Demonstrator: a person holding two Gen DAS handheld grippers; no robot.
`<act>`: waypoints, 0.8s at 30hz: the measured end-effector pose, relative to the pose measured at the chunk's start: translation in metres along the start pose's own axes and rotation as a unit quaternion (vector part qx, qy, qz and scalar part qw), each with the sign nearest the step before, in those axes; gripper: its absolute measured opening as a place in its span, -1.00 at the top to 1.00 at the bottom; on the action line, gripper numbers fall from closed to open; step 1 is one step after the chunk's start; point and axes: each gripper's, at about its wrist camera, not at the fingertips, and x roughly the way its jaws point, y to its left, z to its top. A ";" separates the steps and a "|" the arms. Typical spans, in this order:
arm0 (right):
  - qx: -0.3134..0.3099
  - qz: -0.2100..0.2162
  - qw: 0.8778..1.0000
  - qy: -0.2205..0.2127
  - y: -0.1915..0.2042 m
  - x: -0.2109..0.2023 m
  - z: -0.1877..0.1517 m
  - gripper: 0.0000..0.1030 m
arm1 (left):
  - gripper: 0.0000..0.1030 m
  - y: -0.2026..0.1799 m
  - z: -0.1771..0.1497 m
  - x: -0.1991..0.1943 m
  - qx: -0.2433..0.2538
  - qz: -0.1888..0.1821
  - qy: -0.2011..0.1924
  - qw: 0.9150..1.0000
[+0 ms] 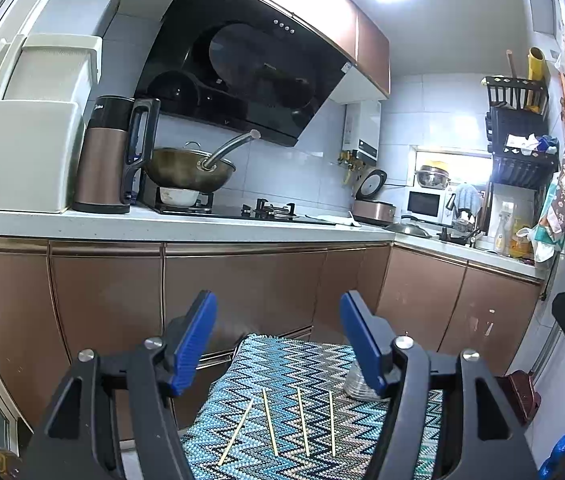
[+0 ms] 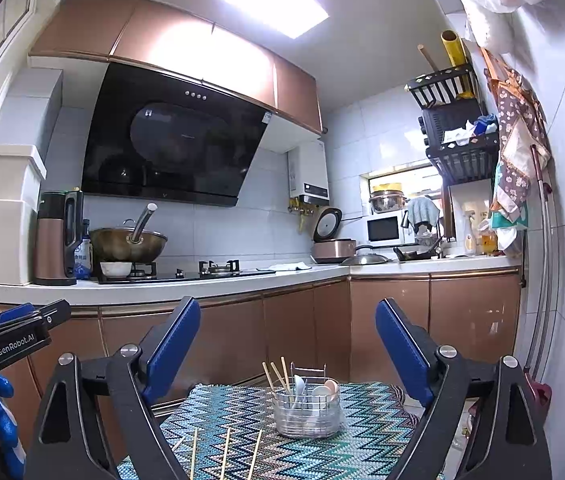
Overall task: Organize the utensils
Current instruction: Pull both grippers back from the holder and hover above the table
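Lying loose — thin wooden chopsticks, zigzag-woven mat

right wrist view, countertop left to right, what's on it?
White bin → kettle → wok → gas burner → rice cooker → microwave. Both grippers open, holding nothing.

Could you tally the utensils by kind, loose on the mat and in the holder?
Loose chopsticks on the mat: 4
Chopsticks in the holder: 3
Spoons in the holder: count unclear, they overlap
Total chopsticks: 7
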 end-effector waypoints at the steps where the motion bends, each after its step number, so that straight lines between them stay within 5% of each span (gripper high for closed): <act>1: 0.002 0.000 1.000 0.000 -0.001 0.001 -0.001 -0.73 | -0.24 -0.001 0.000 0.001 0.001 0.001 0.000 1.000; 24: 0.008 -0.009 0.997 0.074 -0.017 0.065 -0.040 -0.73 | -0.24 -0.023 -0.036 0.084 0.022 0.001 0.070 0.997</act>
